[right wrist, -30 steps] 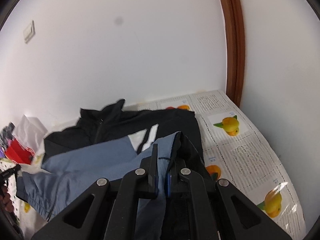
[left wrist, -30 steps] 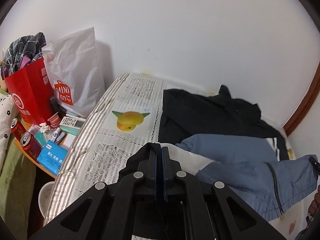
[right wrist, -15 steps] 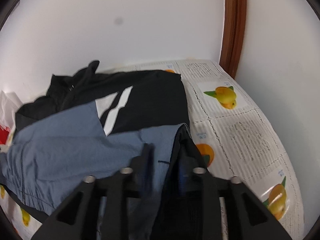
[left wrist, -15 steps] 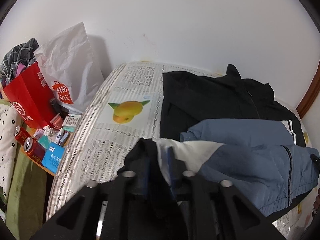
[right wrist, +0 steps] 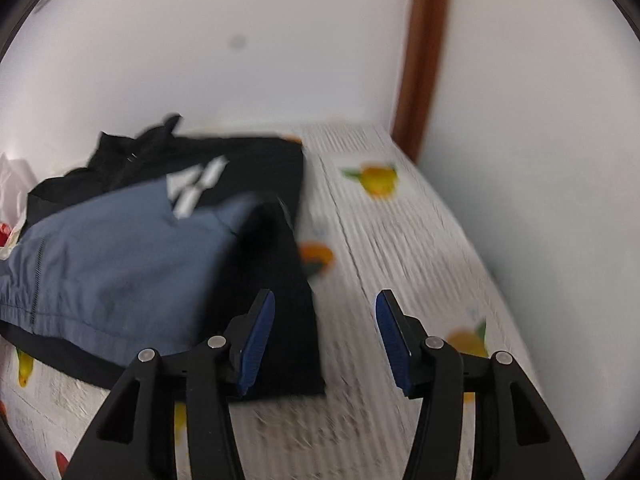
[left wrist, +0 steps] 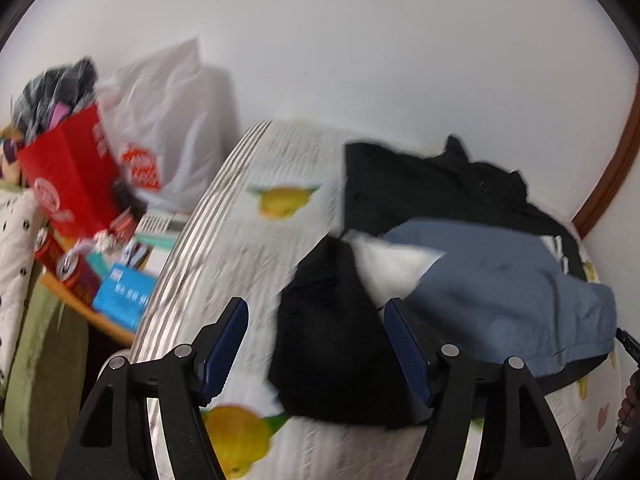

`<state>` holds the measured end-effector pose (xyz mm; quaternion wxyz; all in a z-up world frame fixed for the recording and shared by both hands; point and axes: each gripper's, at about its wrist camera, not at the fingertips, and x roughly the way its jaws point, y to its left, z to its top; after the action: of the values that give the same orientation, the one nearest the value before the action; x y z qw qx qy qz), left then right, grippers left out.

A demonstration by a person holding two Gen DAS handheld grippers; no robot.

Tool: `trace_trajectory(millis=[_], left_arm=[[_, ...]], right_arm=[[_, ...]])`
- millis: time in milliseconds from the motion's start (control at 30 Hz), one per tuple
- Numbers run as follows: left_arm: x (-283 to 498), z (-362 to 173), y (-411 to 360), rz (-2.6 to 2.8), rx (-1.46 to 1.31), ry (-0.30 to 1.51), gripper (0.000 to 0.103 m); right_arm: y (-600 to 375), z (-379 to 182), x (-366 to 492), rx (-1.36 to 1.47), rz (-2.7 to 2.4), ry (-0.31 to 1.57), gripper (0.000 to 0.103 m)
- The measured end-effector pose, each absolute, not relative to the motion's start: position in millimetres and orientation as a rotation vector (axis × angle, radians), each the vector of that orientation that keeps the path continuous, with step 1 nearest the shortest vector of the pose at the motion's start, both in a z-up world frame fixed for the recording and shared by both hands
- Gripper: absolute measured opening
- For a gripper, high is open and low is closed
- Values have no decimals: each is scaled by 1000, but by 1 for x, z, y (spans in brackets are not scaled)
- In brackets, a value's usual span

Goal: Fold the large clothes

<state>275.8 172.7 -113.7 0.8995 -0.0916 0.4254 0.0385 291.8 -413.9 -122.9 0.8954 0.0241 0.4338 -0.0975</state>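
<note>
A large jacket (left wrist: 500,276) in blue, black and white lies on the fruit-print bedsheet (left wrist: 248,248). Its black sleeve end (left wrist: 336,340) lies loose between the jaws of my left gripper (left wrist: 316,312), which are opening and do not press on it. In the right wrist view the same jacket (right wrist: 120,264) spreads to the left, and its other black sleeve (right wrist: 288,312) lies by the left finger (right wrist: 260,332) of my right gripper (right wrist: 324,304). Those jaws are opening too, with only bare sheet and the sleeve's edge between them.
Left of the bed a low table (left wrist: 80,304) carries a red paper bag (left wrist: 68,176), a white plastic bag (left wrist: 160,128), cans and a blue packet (left wrist: 124,296). White walls close the back. A brown wooden frame (right wrist: 424,60) runs up the right corner.
Both grippers were shut on the jacket's sleeve ends a second ago. Both have opened and let the sleeves drop onto the sheet. Both views are now blurred by motion.
</note>
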Motion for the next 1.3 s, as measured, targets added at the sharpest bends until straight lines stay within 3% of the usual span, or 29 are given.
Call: trace_trajectory(millis=[367,467,500,533,600,633,1300], left_arm=[[271,-166,183,24,-243,963,67],[276,-167,172,3,-225,966,57],[276,-166,169,0,-218,963,47],[276,-165,166,20,-174,999,36],[274,-164,162,15,-176,1009,24],[271,-163,159,19,-162,1011,16],[148,-150,156,26,-155,1029,14]], right_arm=[[-419,-166,294,184,-129,983,52],[-415,-169,298,167,-121,989,51],[-416,-170,298,170,-120,991,48],[-417,-171,297,182,-111,991,38],[-415,-171,295,210,-53,1000,14],[-412,-169,294,199,-52,1000,8],[-398,-157,192,142,-88,1011,8]])
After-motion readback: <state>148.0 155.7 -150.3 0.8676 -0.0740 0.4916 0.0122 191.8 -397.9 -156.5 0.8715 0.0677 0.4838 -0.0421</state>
